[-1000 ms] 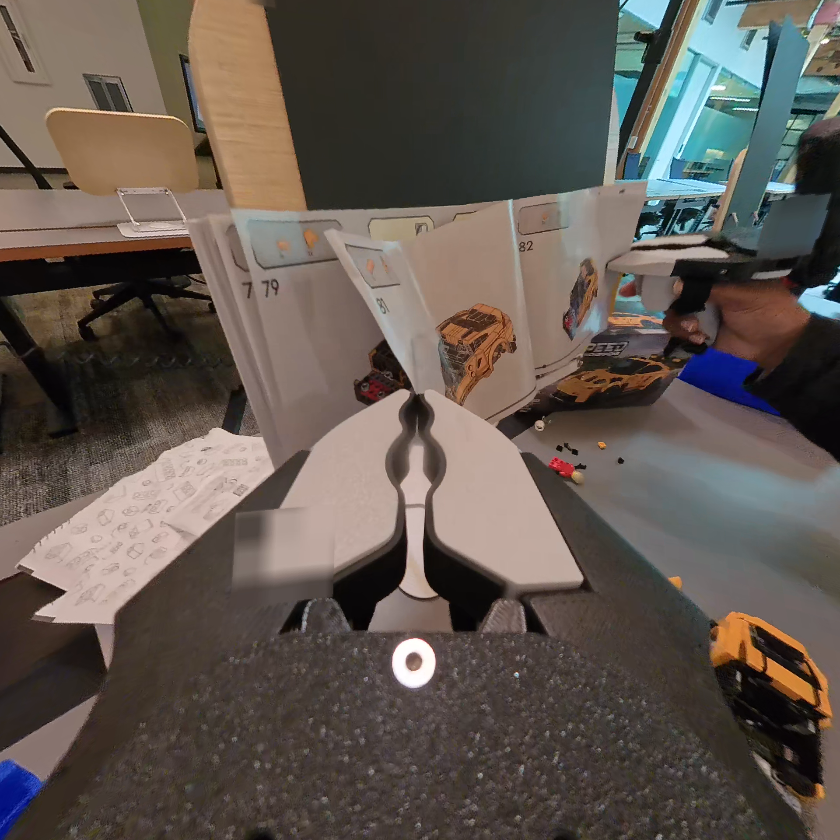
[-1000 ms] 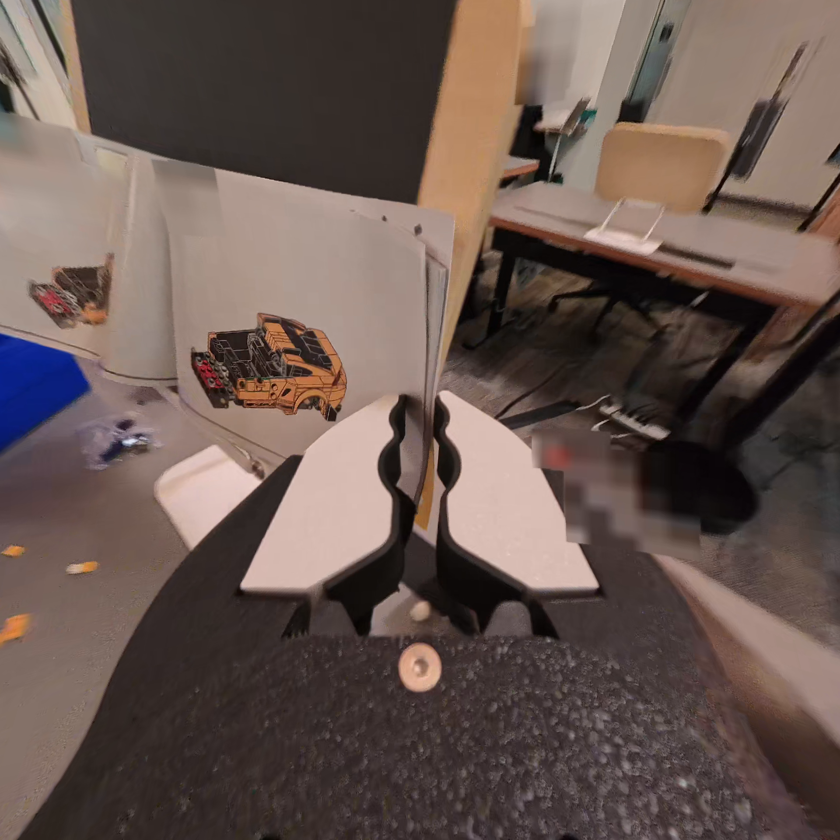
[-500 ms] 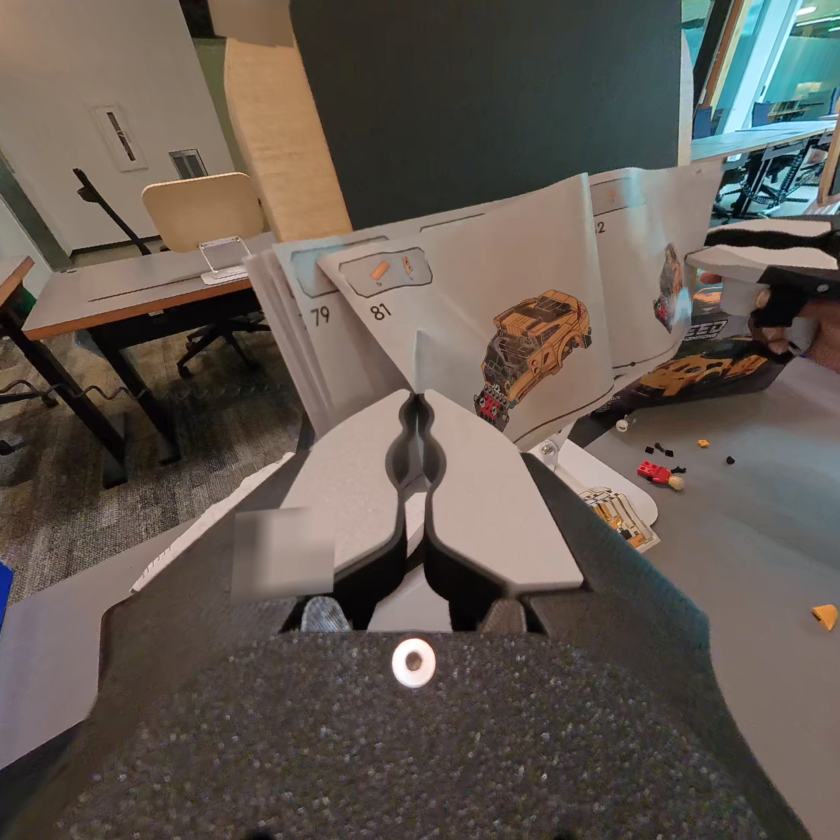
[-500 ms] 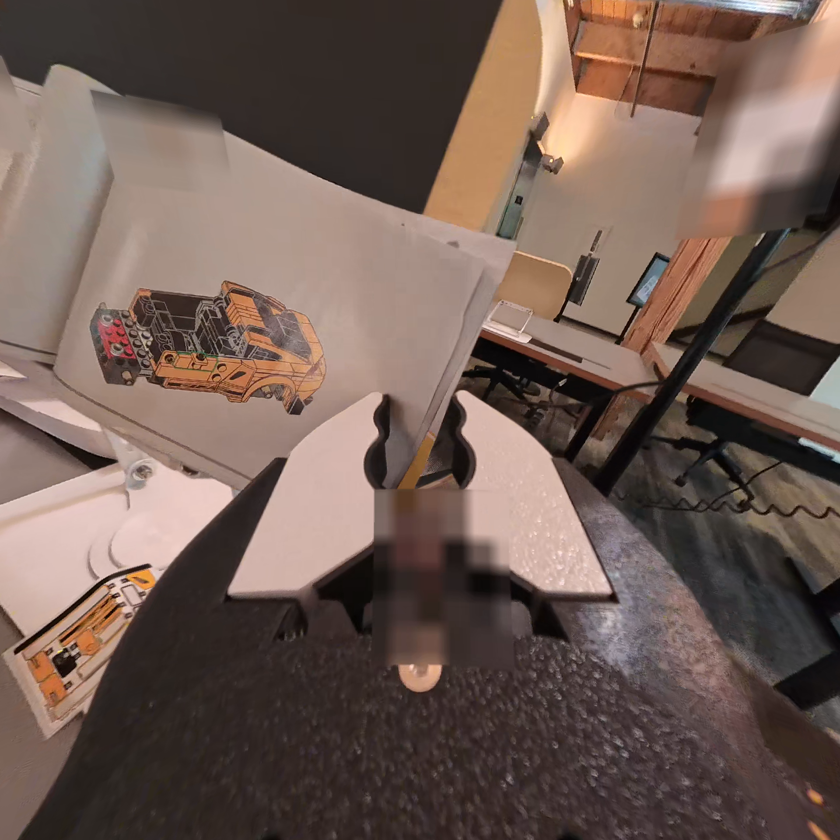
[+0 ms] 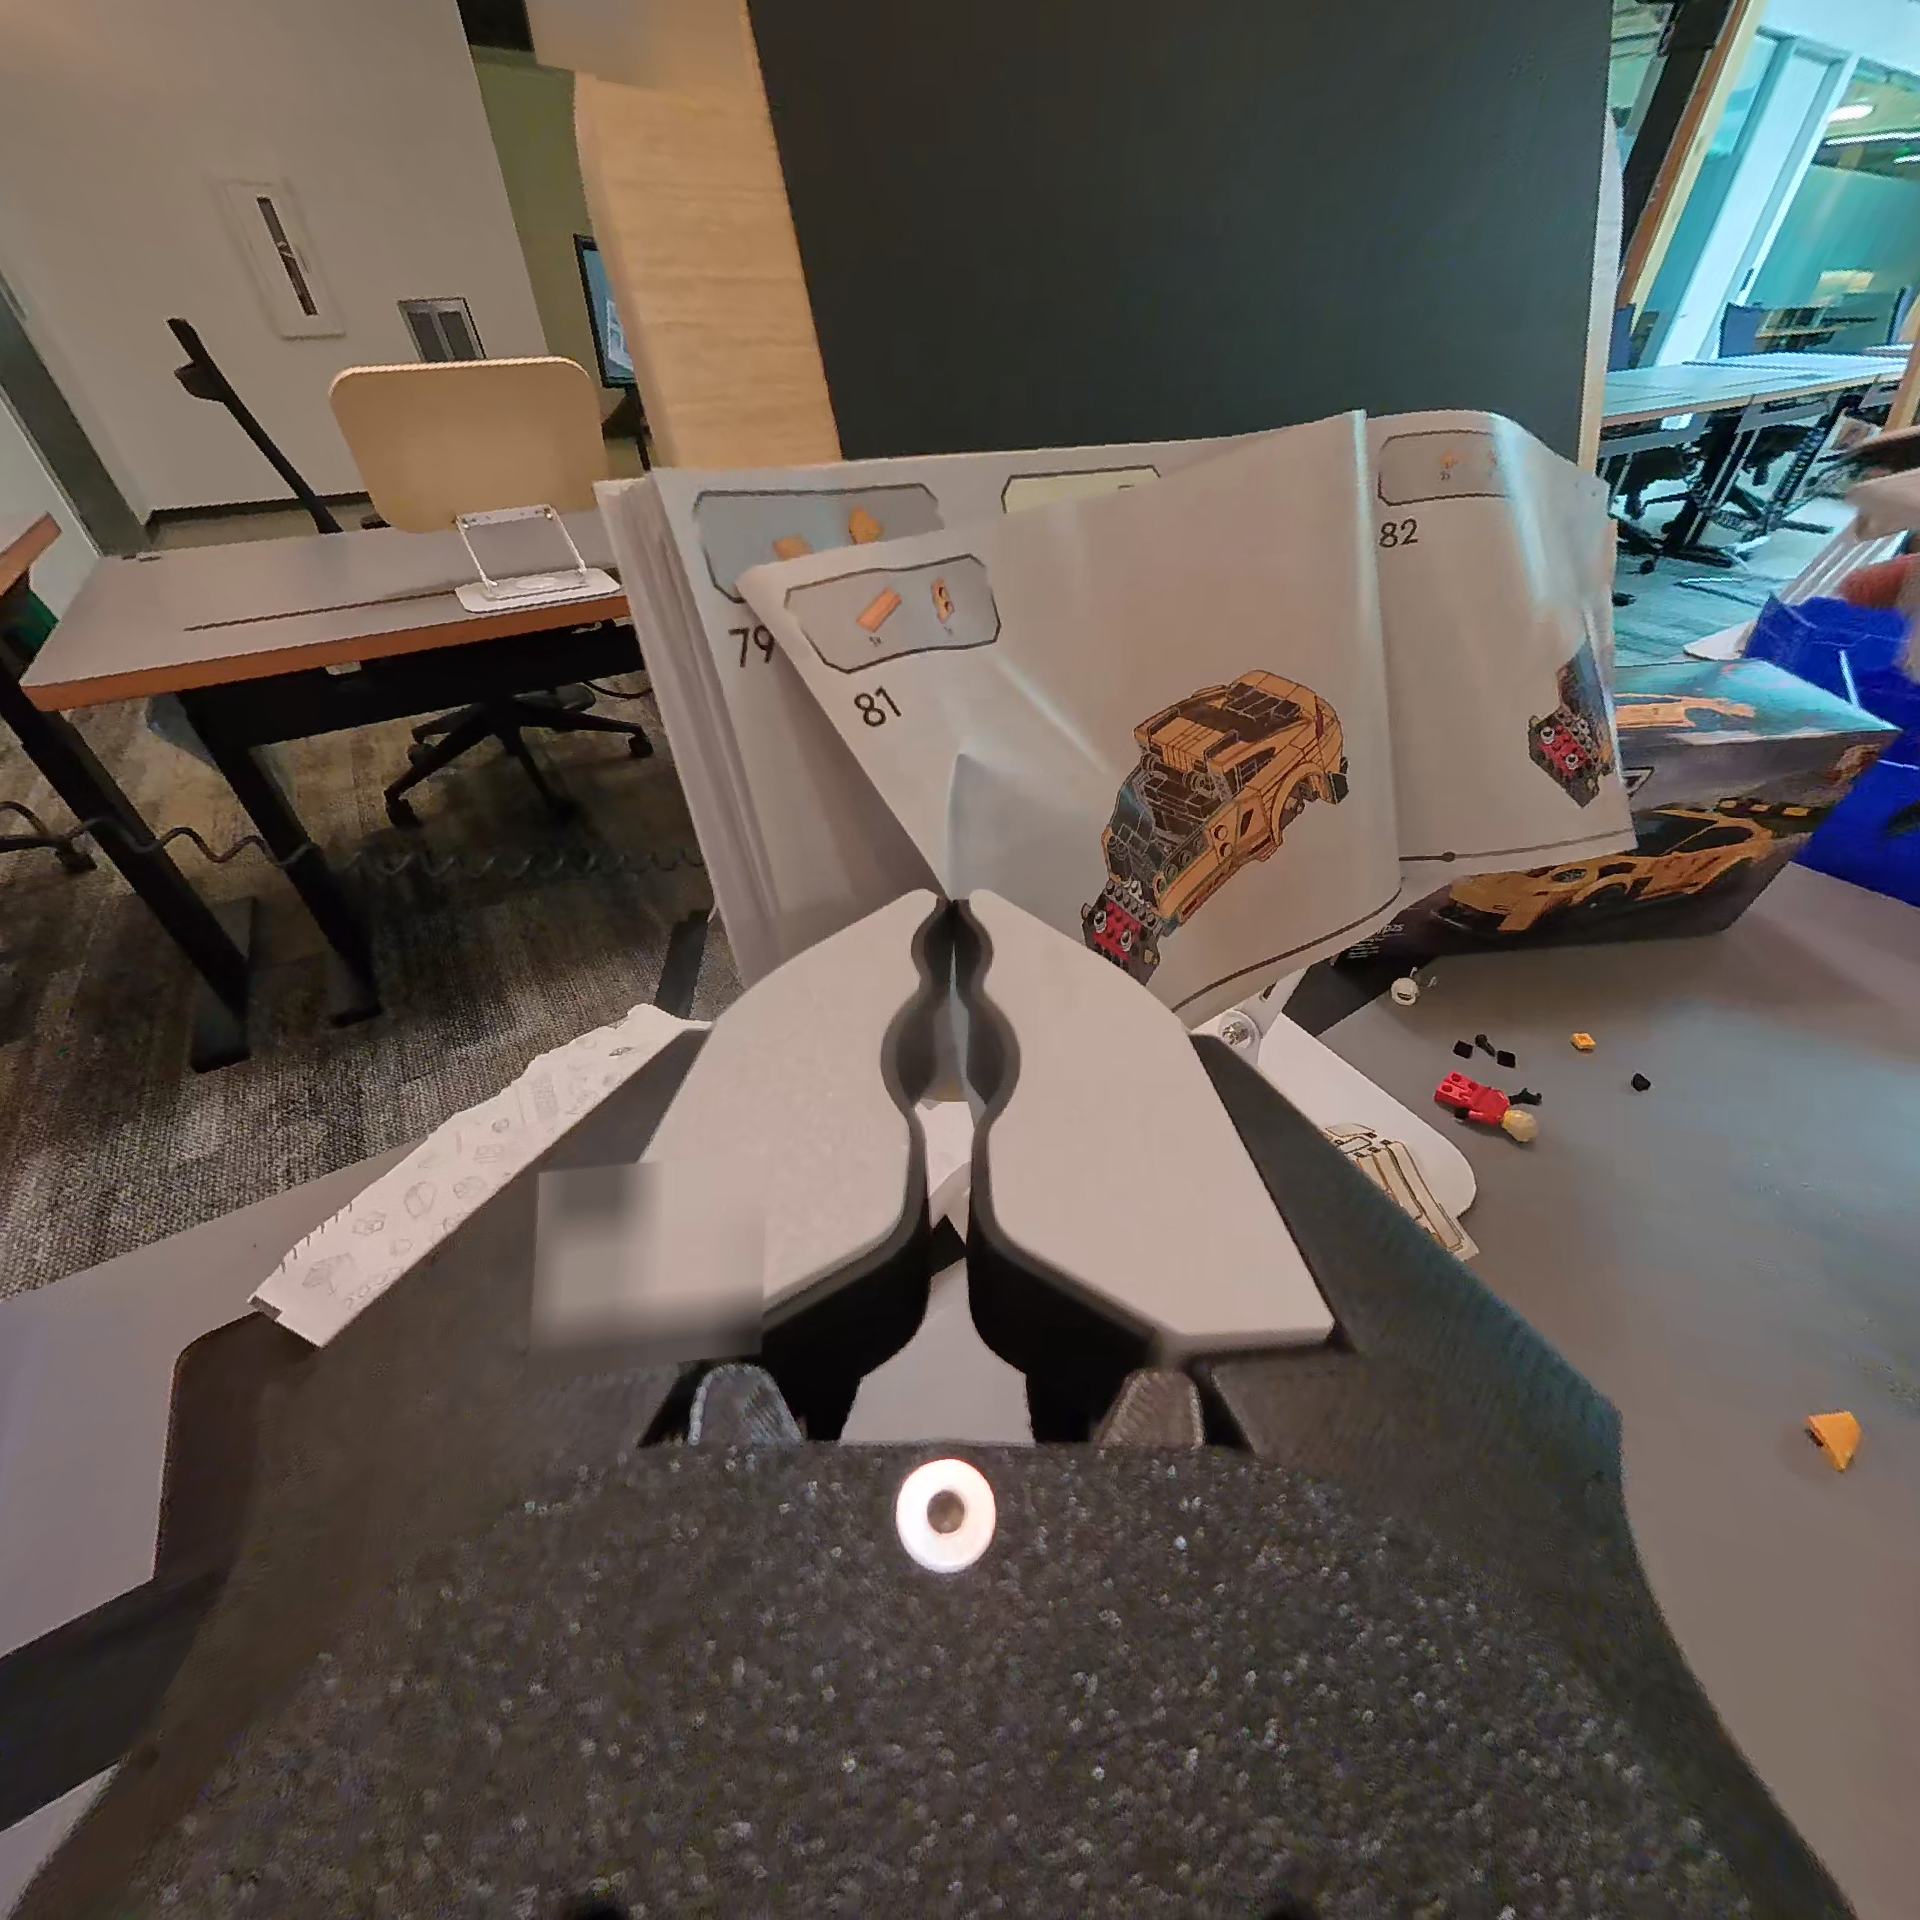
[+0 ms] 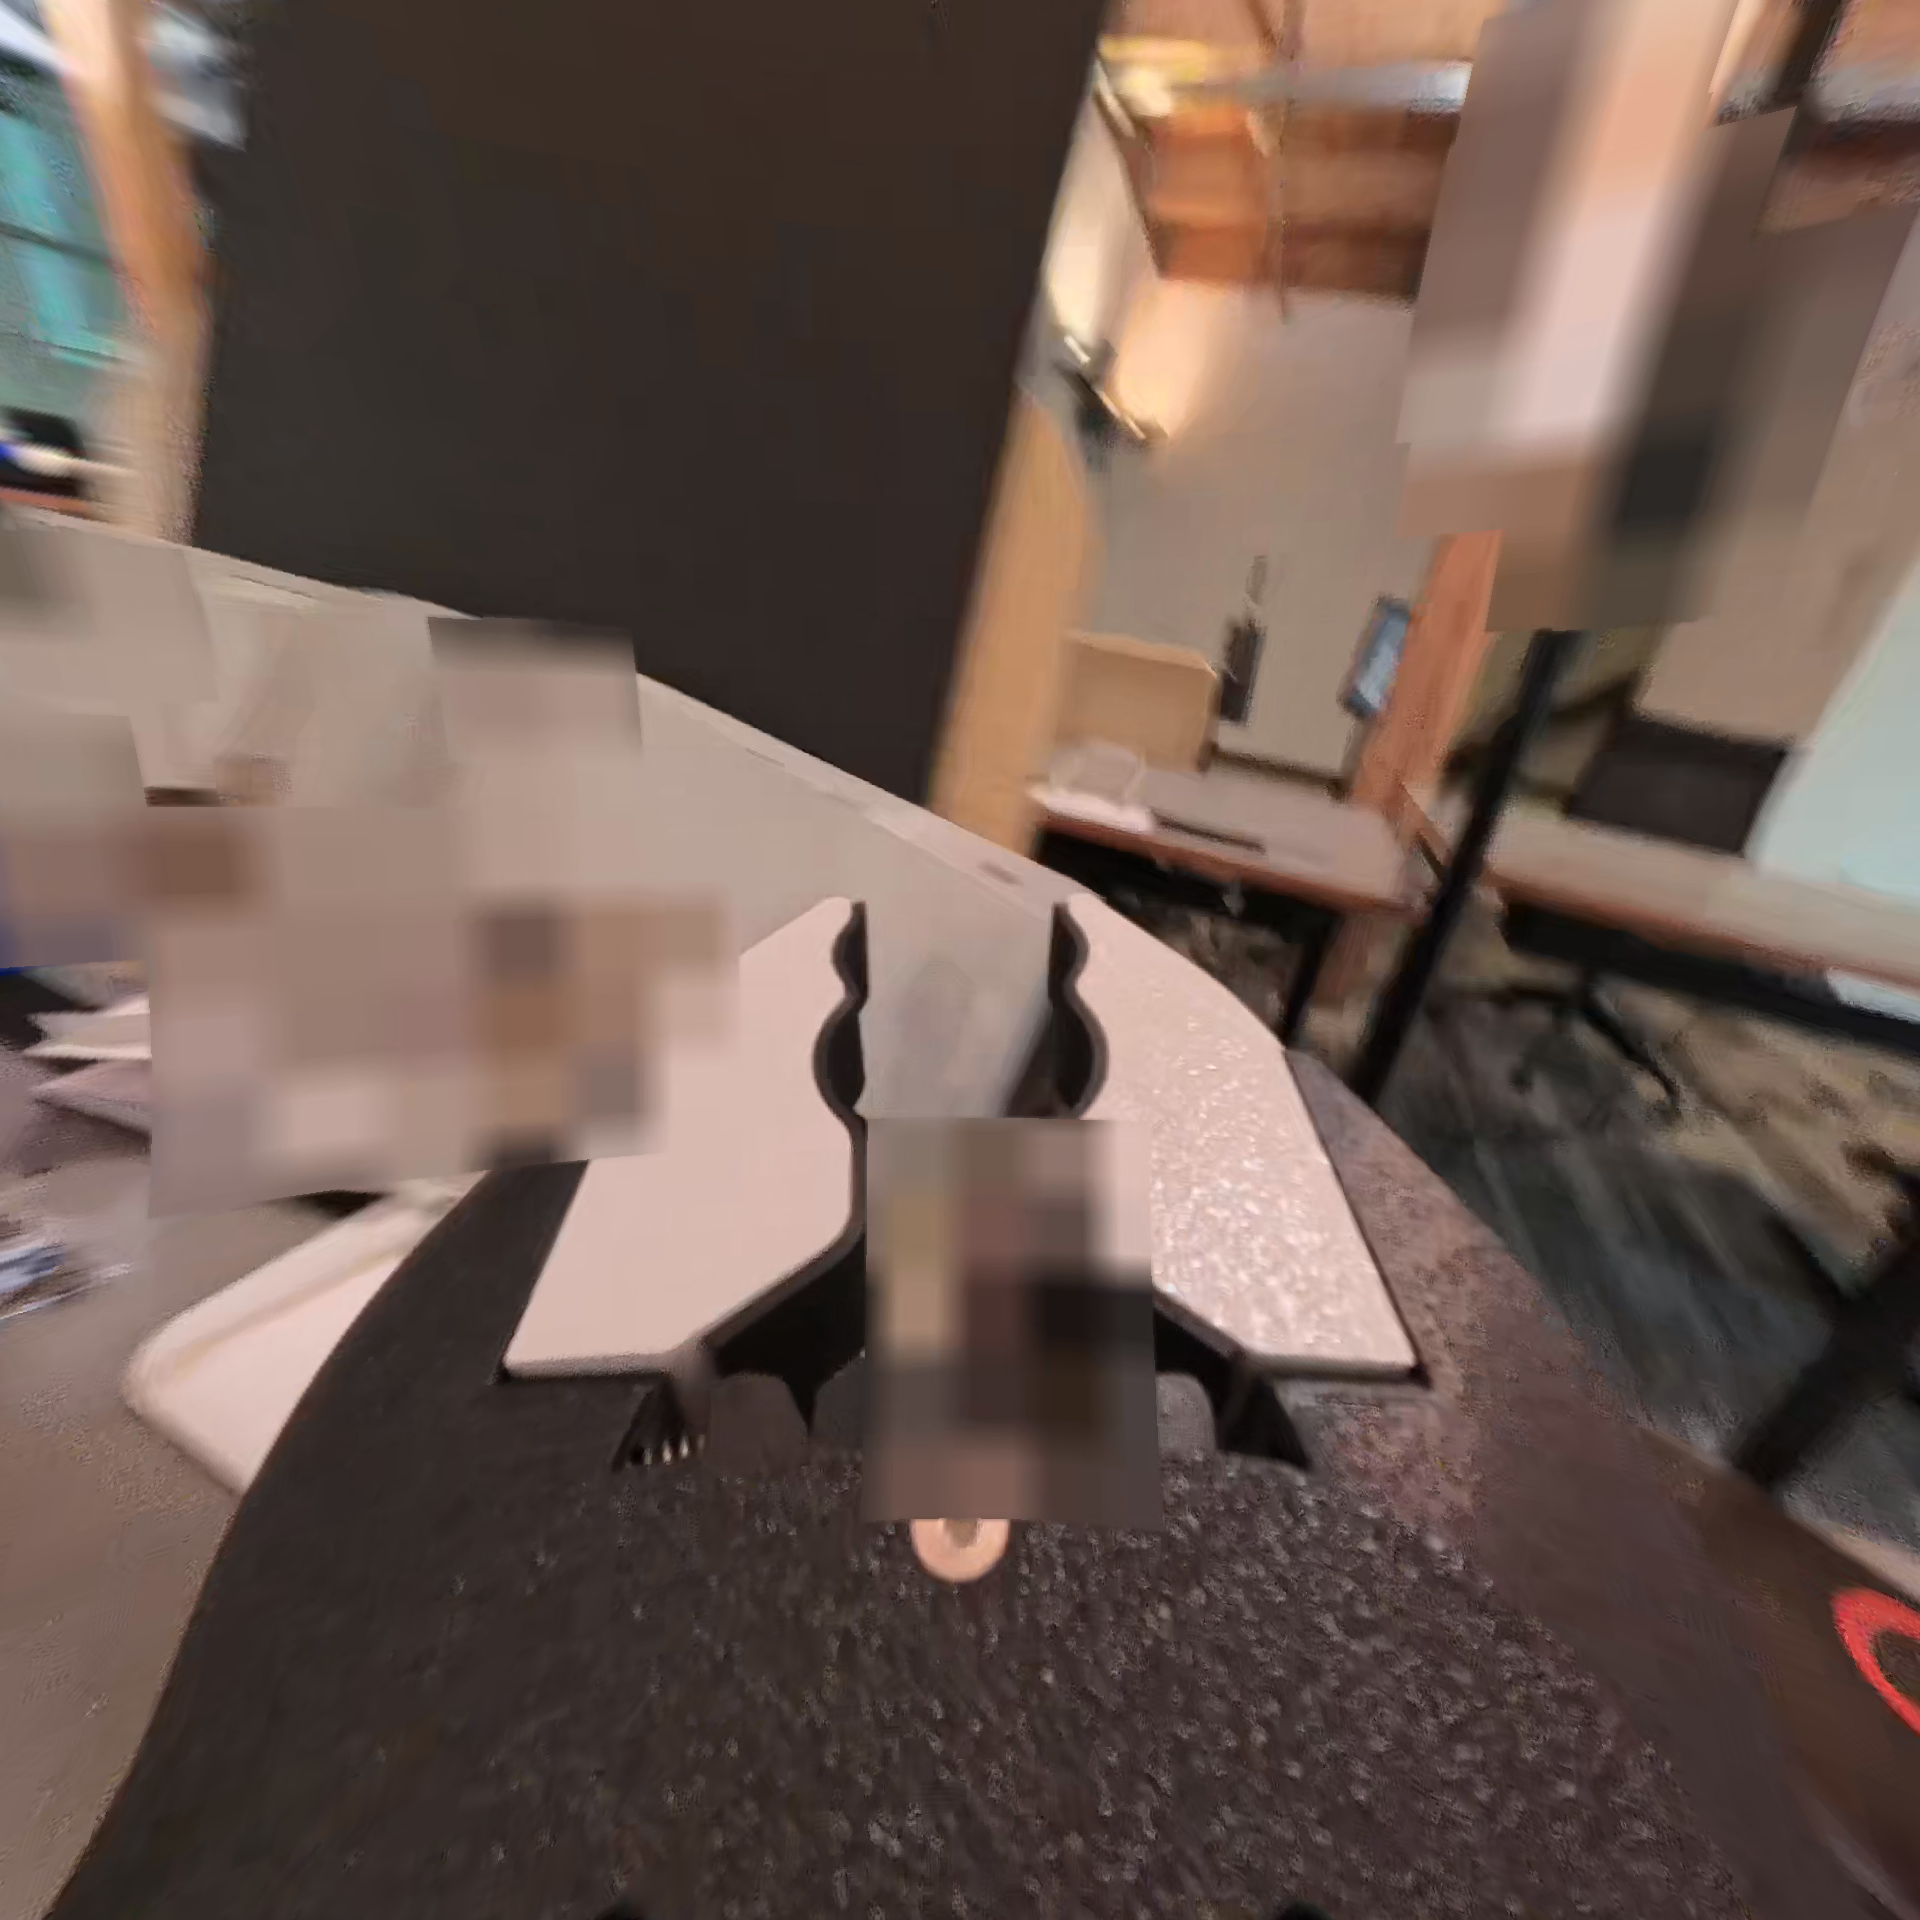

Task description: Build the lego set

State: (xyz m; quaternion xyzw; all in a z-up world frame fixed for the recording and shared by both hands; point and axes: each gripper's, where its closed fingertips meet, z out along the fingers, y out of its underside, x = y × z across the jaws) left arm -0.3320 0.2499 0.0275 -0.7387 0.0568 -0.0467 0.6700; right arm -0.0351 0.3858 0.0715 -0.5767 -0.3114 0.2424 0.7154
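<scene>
An open instruction booklet (image 5: pixel 1143 665) with drawings of an orange toy car stands upright on a white stand (image 5: pixel 1382 1122). My left gripper (image 5: pixel 951 912) is shut on the lower corner of one page, which bends toward me from the booklet. In the blurred right wrist view my right gripper (image 6: pixel 956 925) is open. Its fingers (image 6: pixel 790 1039) stand well apart, and the booklet's pale page (image 6: pixel 727 831) lies behind the gap with neither pad pressing on it.
A toy car box (image 5: pixel 1714 831) lies behind the booklet. Small loose bricks (image 5: pixel 1486 1101) and an orange piece (image 5: pixel 1834 1439) are scattered on the grey table (image 5: pixel 1662 1247). A printed sheet (image 5: pixel 447 1195) lies at the left. A dark panel (image 5: pixel 1143 208) stands behind. About 35 centimeters separates my left fingertips from my right. The orange piece (image 5: pixel 1834 1439) is about 30 centimeters from my right fingertips and 40 centimeters from my left.
My right gripper's jaws have opened and let go of the booklet's right-hand pages. My left gripper stays shut on the page corner and has drawn it further left.
</scene>
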